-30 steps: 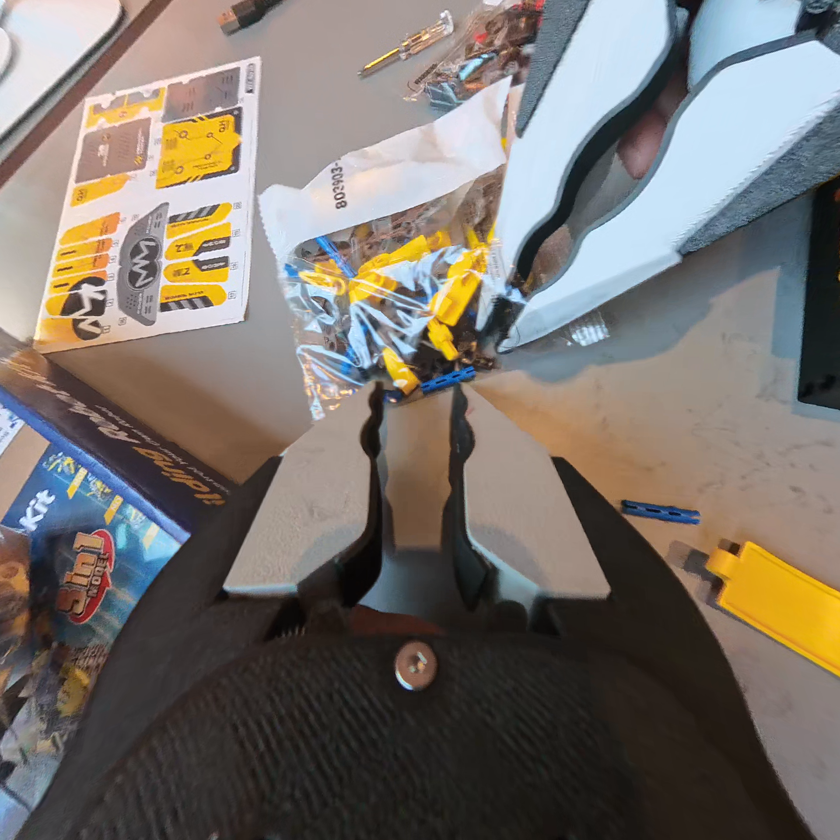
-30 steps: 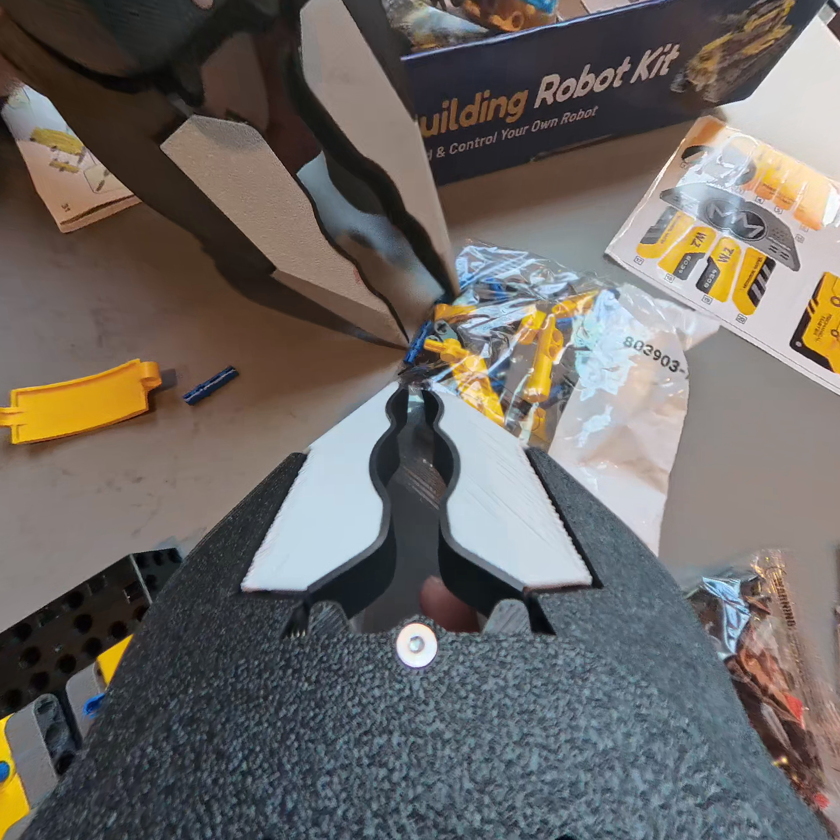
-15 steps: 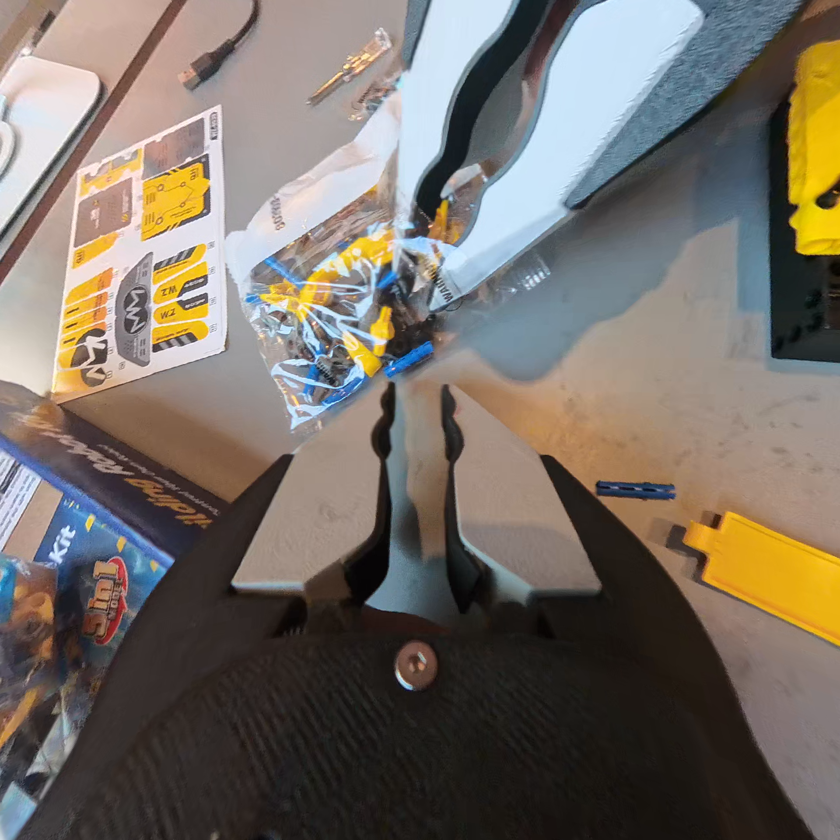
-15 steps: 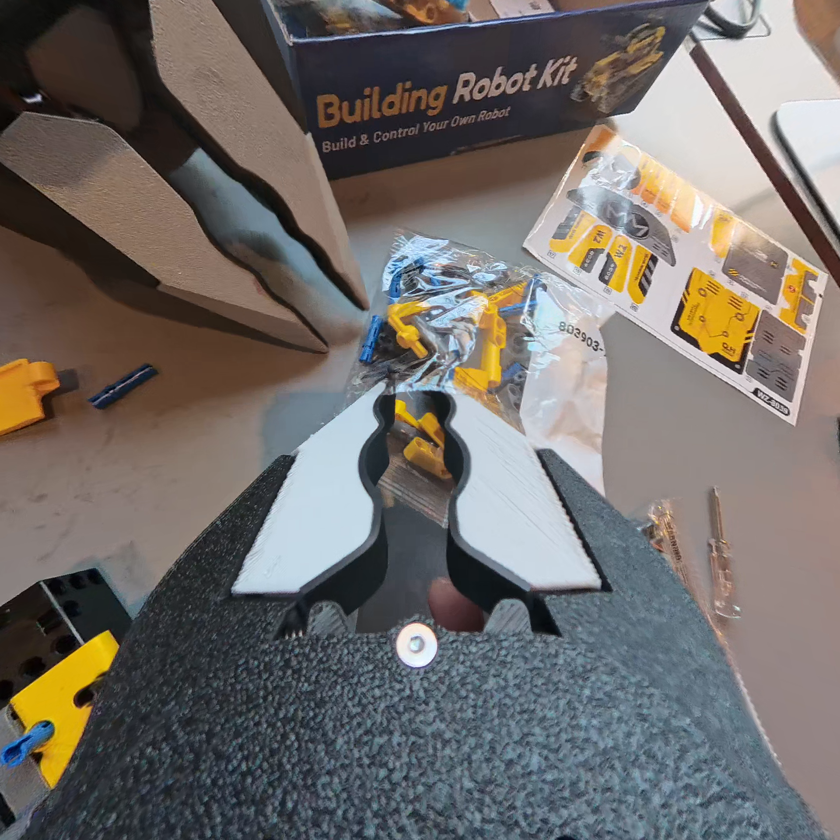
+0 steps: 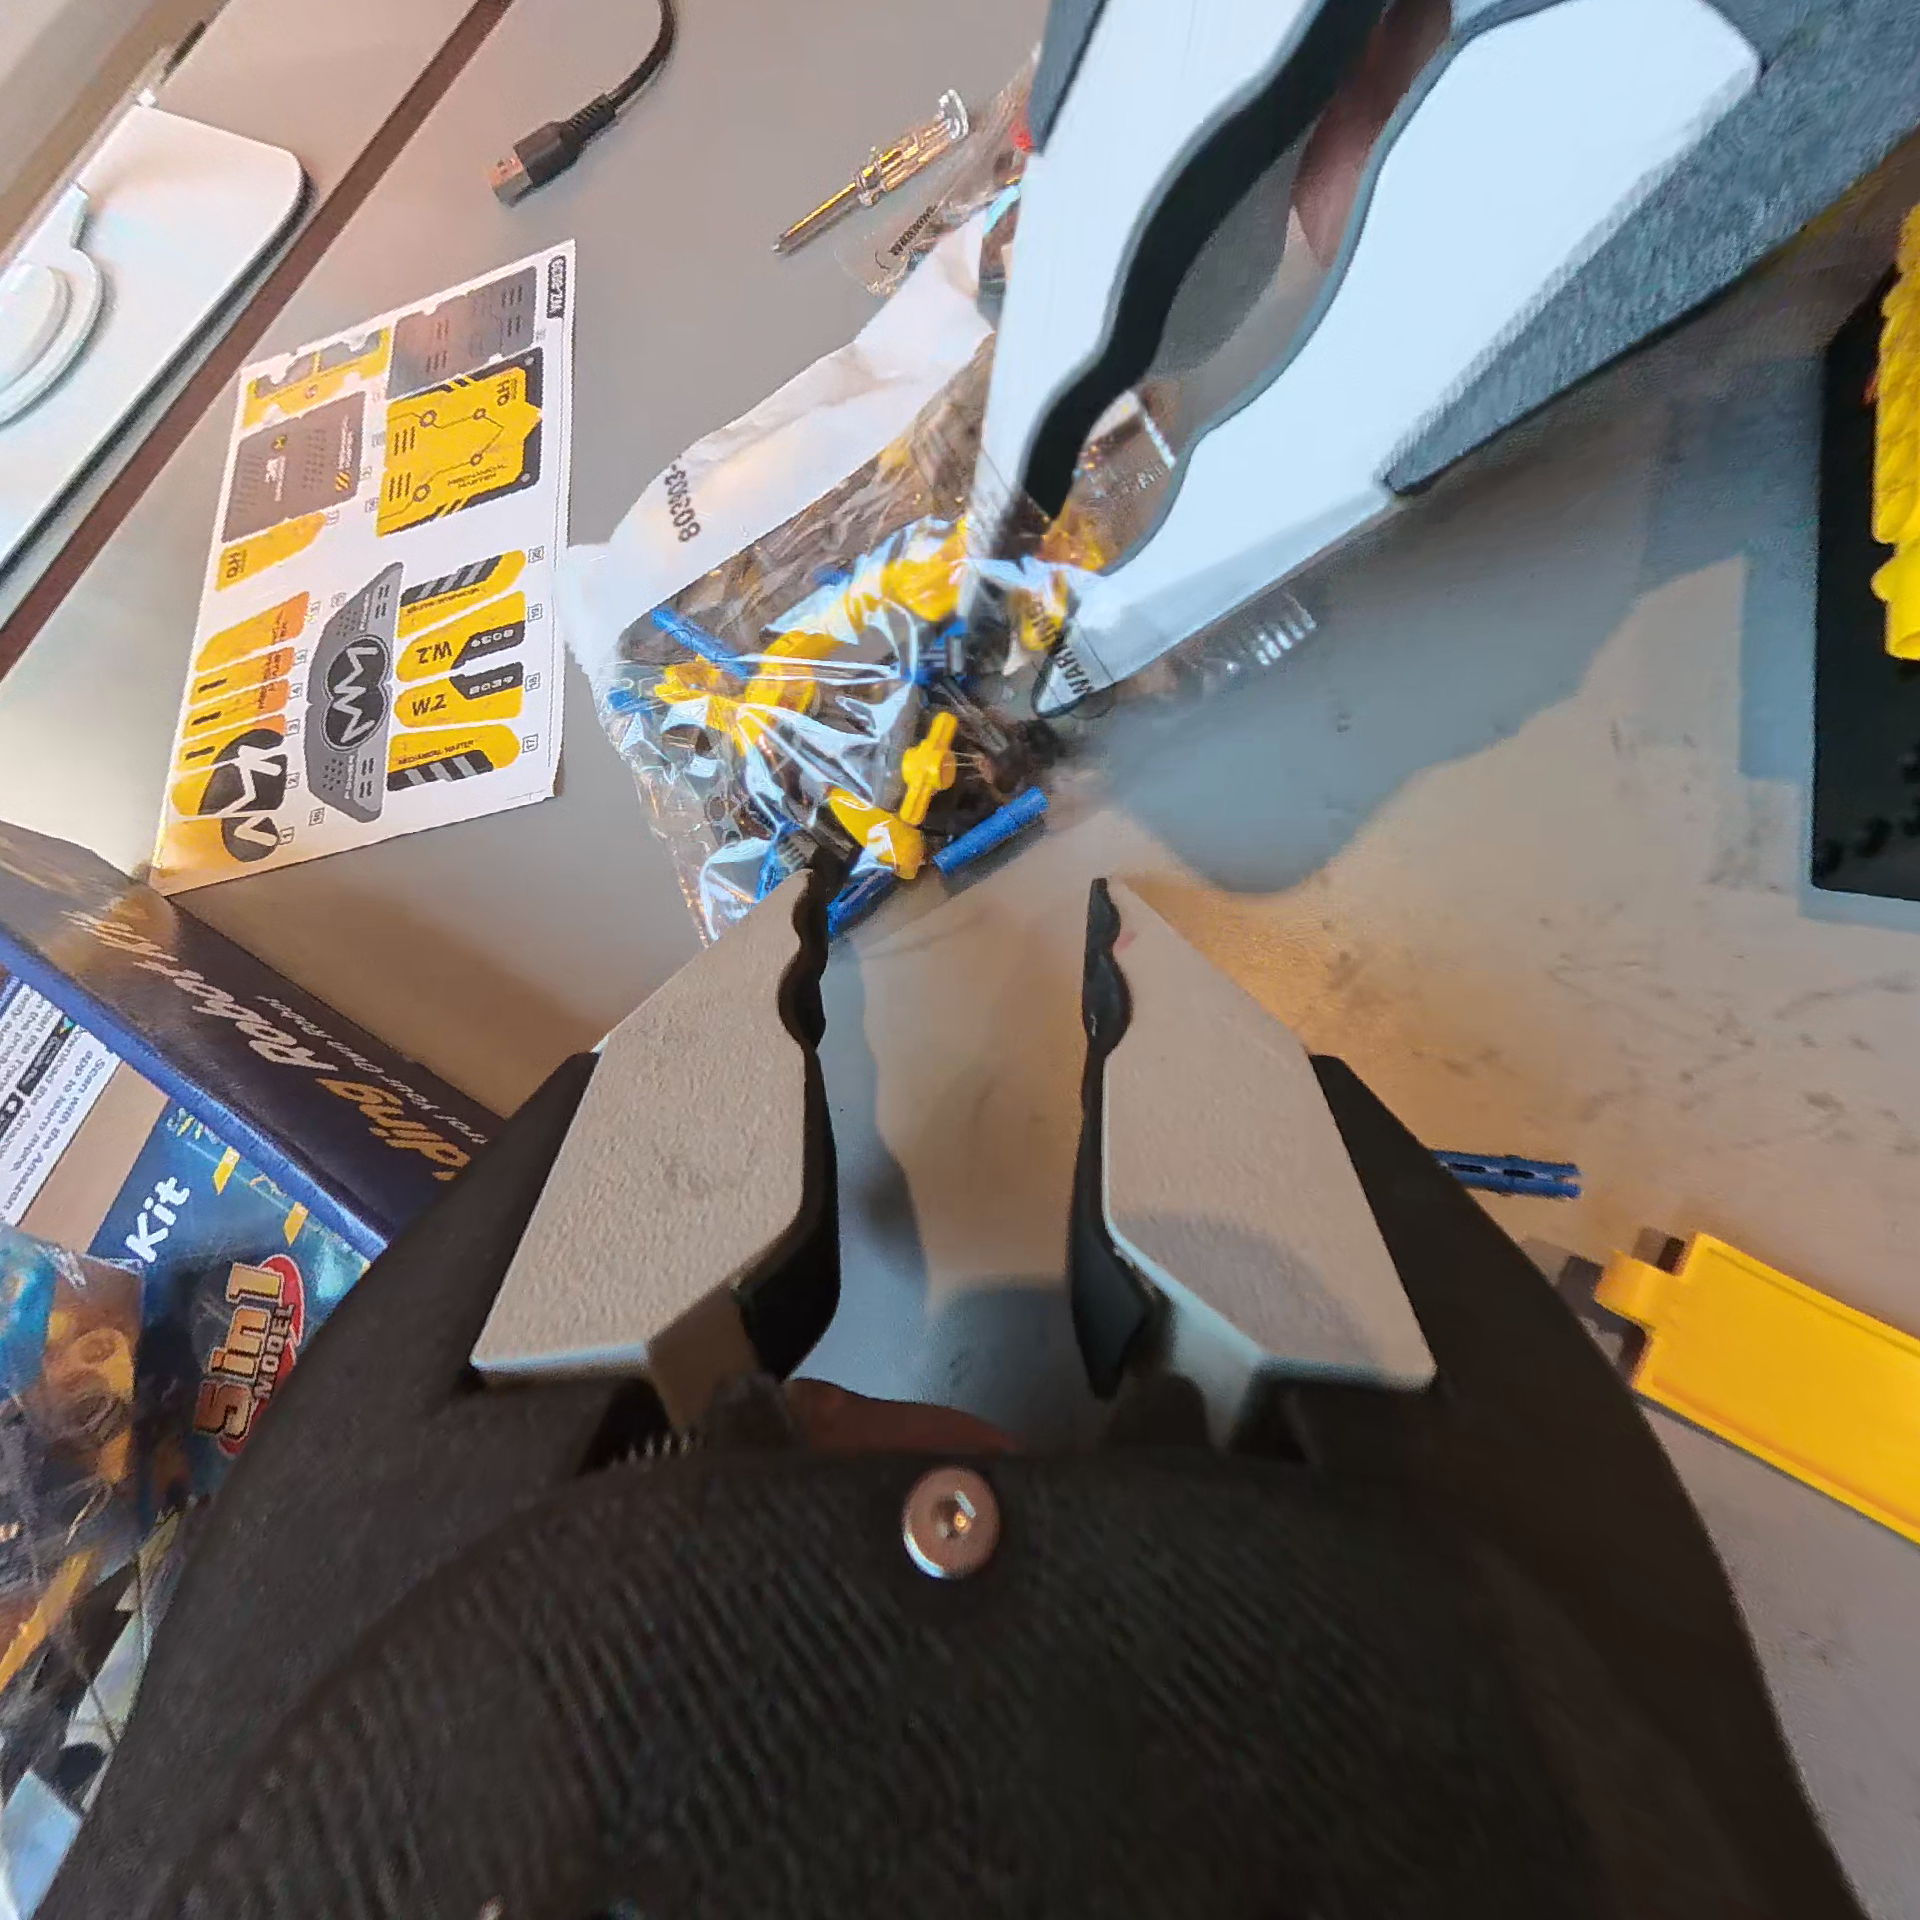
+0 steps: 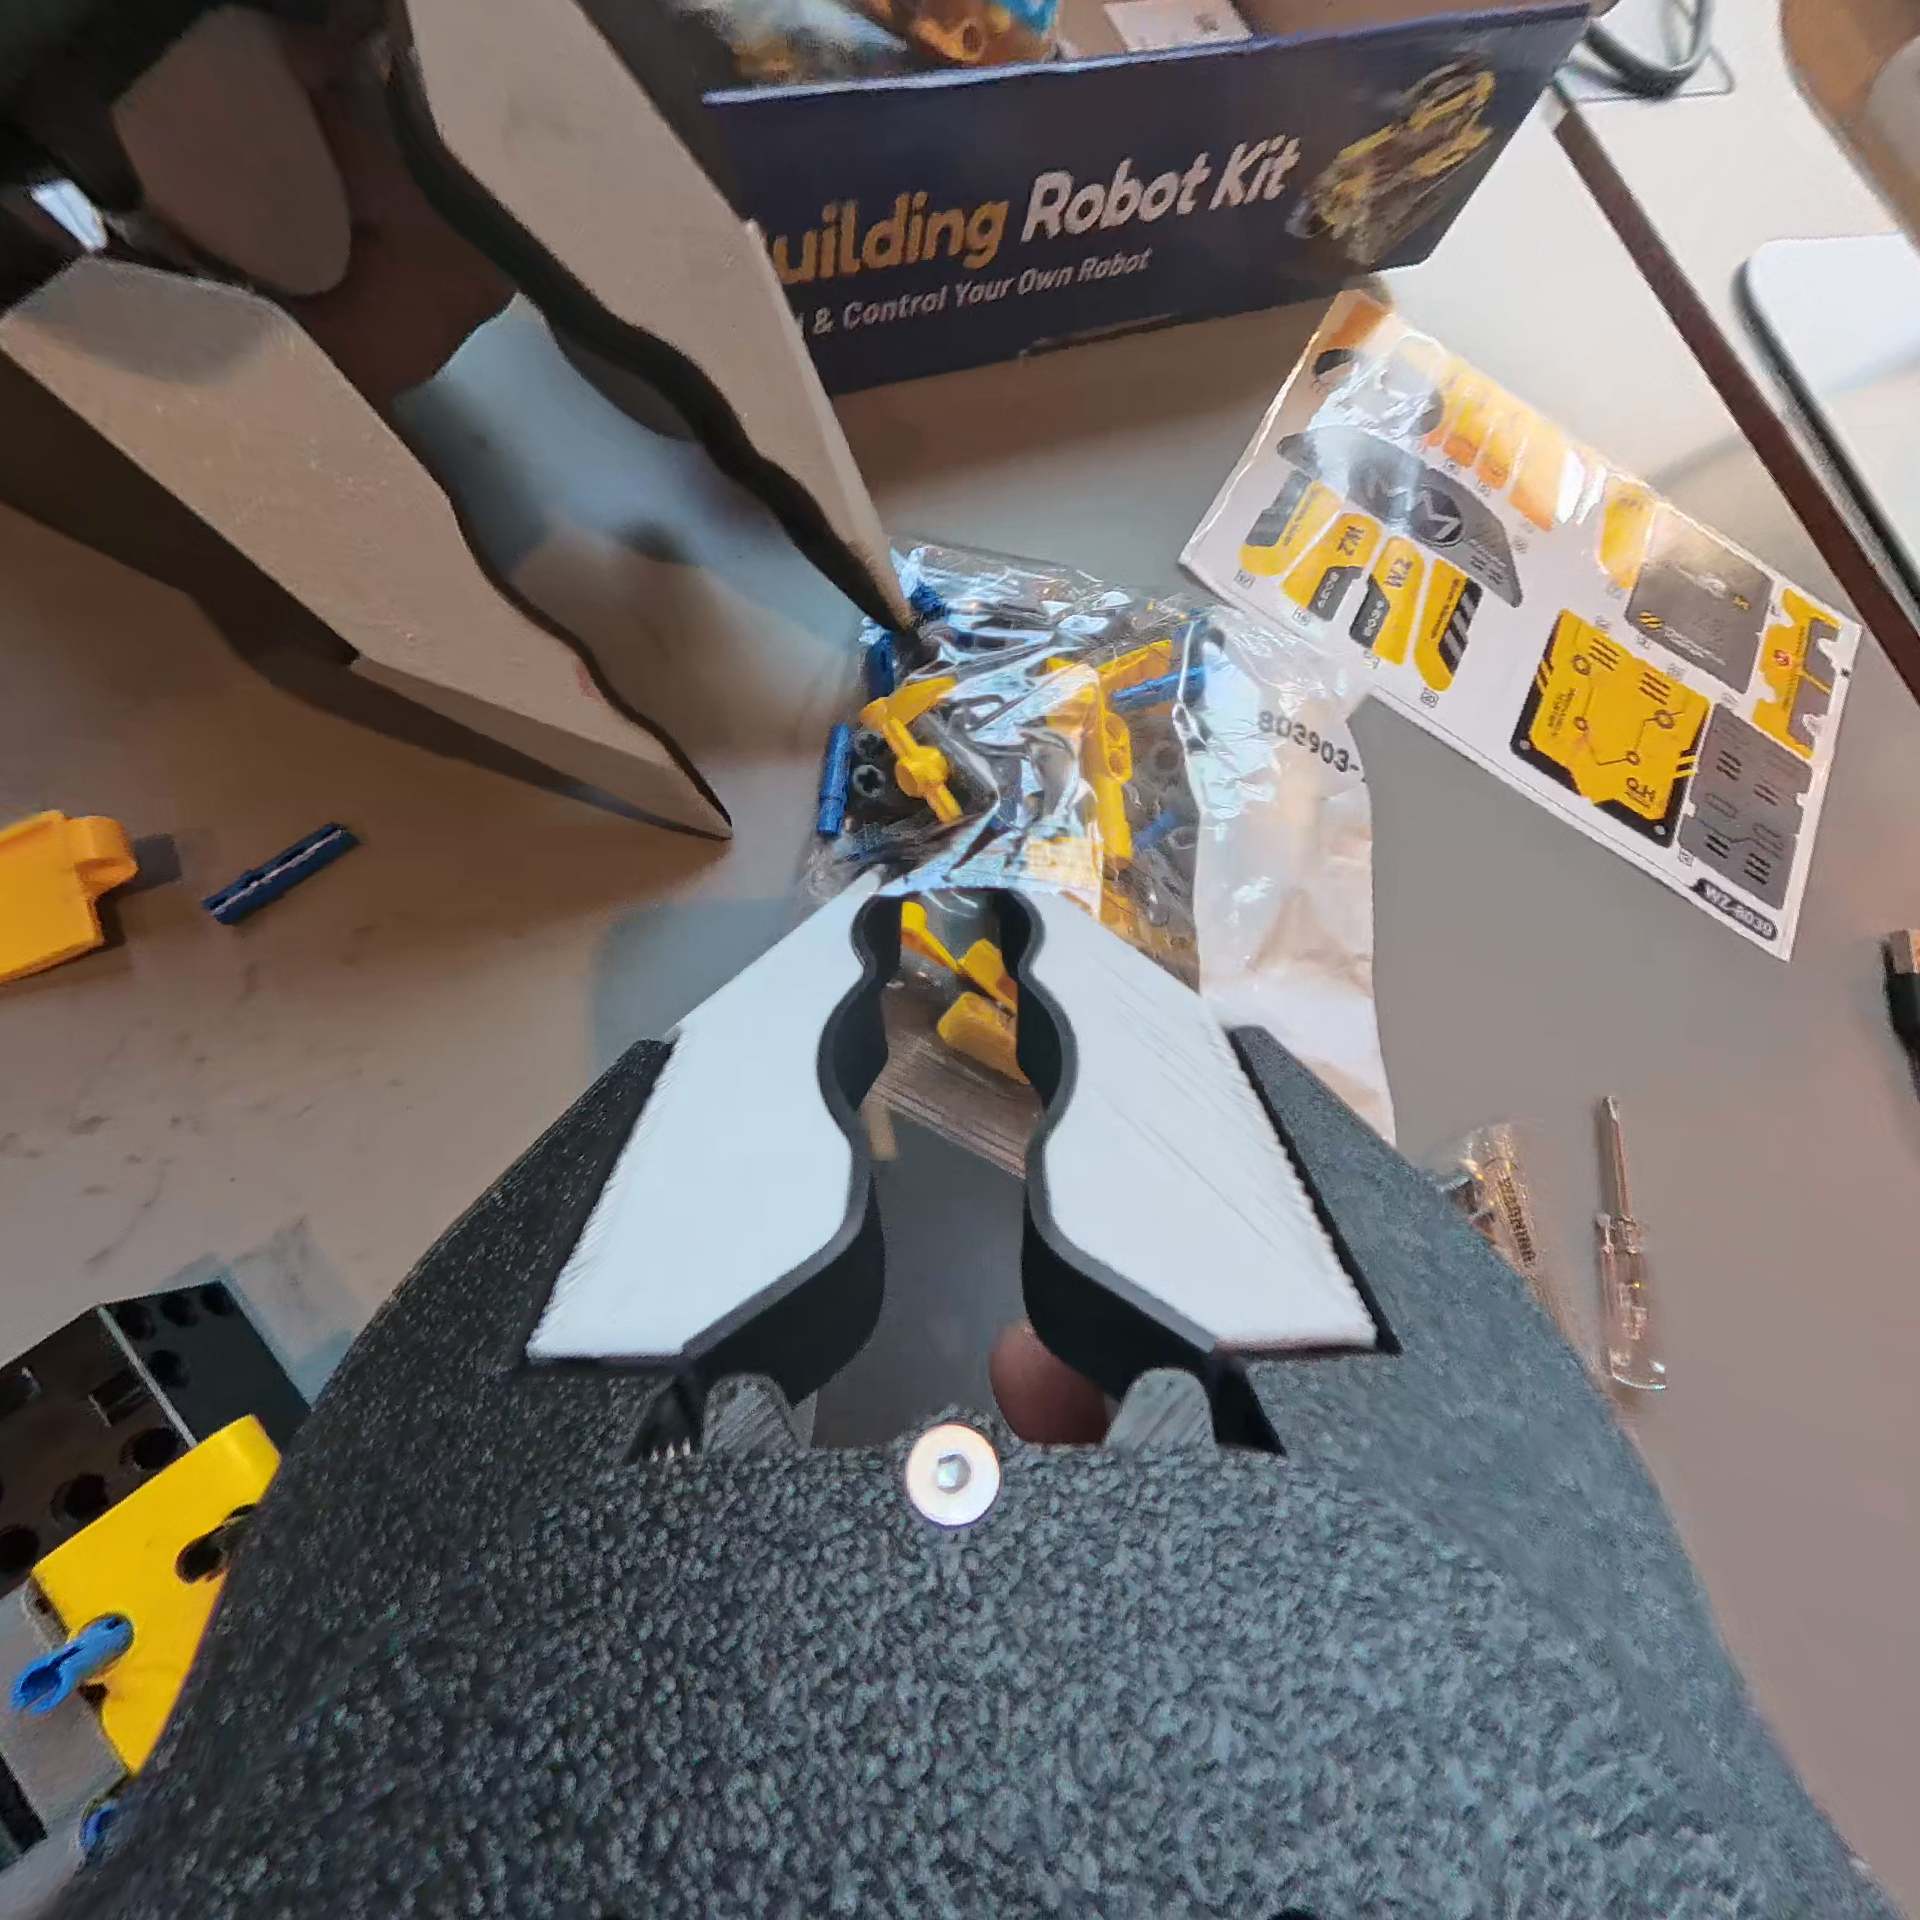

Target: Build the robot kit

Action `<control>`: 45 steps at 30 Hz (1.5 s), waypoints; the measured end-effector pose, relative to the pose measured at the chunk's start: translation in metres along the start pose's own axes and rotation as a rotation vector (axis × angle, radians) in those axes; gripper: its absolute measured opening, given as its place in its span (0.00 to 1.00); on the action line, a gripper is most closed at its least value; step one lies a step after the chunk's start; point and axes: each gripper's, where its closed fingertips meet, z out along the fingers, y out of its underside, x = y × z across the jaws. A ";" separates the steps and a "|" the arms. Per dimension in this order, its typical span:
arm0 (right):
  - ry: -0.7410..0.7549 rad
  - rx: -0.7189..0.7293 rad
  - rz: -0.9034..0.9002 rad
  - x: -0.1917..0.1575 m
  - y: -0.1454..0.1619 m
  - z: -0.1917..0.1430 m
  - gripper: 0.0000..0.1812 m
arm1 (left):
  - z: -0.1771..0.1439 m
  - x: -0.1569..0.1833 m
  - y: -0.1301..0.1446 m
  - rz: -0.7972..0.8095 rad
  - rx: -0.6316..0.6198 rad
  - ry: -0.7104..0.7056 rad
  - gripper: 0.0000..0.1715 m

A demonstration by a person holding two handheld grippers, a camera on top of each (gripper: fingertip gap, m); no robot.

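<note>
A clear plastic bag of yellow, blue and black building parts lies on the grey table. My left gripper, with grey fingers, is open wide and empty at the bag's near corner; its left fingertip touches the plastic. My right gripper, with white fingers, is shut on the opposite end of the bag, and yellow parts show between its fingers. The right gripper also shows at the top of the left wrist view. The left gripper shows at the upper left of the right wrist view.
A yellow-and-grey sticker sheet lies left of the bag. A dark blue kit box stands at the near left. A yellow flat piece and a blue pin lie to the right. A small screwdriver, a cable plug and a black block lie farther off. My hands' fingertips stand some 4 centimeters from each other.
My left gripper has opened from a narrow gap to a wide one at the bag's corner. The right gripper keeps its hold on the bag, which shifted slightly.
</note>
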 end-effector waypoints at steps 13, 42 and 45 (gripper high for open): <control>0.038 -0.040 0.003 0.006 0.007 0.002 0.13 | 0.000 0.002 0.001 -0.017 -0.005 0.028 0.24; 0.024 0.033 -0.057 0.004 -0.001 0.003 0.01 | 0.000 0.002 0.002 -0.025 -0.010 0.029 0.21; -0.031 0.075 -0.042 -0.005 -0.008 0.000 0.01 | 0.000 0.003 0.002 -0.023 -0.009 0.029 0.21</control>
